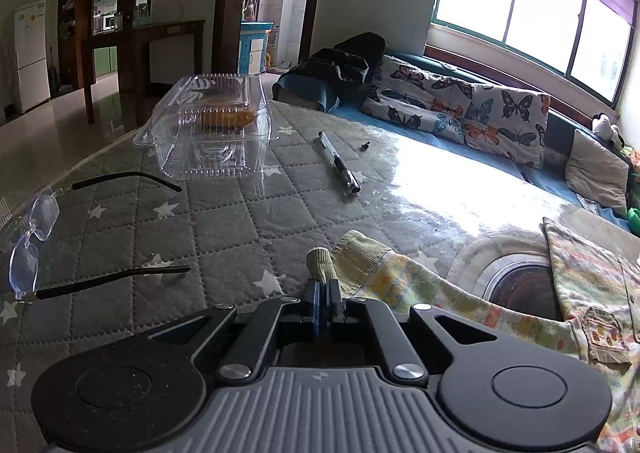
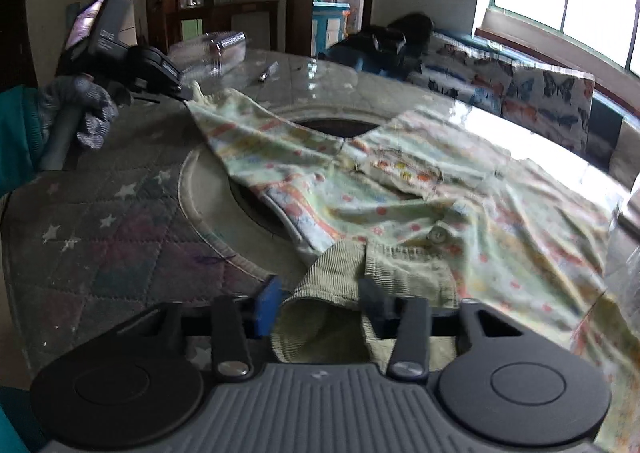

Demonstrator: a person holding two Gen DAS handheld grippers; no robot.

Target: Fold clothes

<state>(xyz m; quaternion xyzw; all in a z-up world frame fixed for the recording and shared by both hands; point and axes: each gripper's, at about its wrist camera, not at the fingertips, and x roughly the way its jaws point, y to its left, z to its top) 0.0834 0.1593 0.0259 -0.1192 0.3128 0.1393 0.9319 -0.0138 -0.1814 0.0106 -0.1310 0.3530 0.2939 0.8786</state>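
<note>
So your shirt (image 2: 400, 189) lies spread across the glass table (image 2: 120, 213), body toward the window side, one sleeve (image 2: 256, 141) stretched out to the far left and a second ribbed cuff (image 2: 344, 281) pointing back at you. No neat fold shows: the cloth is rumpled, the pocket and button face up, and the hem side runs off to the right. I judge the folding is mid-way at best; both sleeves lie out from the body and the body itself is not doubled over, so bringing the sleeves in and folding the body is what remains.

Your left gripper (image 1: 322, 285) is clenched on the tip of the far sleeve's cuff (image 1: 320, 263), a nub of ribbed cloth poking out between the closed fingers. In the right view you can see that tool held by a gloved hand (image 2: 86, 115) at the table's far left edge, low over the quilted mat, with the sleeve drawn taut from it.

Your right gripper (image 2: 322, 299) is spread wide, fingers either side of the near cuff, low and close to the table's edge. The cuff sits between them but they are not pinching it.

Glasses (image 1: 36, 229), a clear box (image 1: 216, 125) and a pen (image 1: 340, 163) lie beyond the left gripper, apart from the shirt.
</note>
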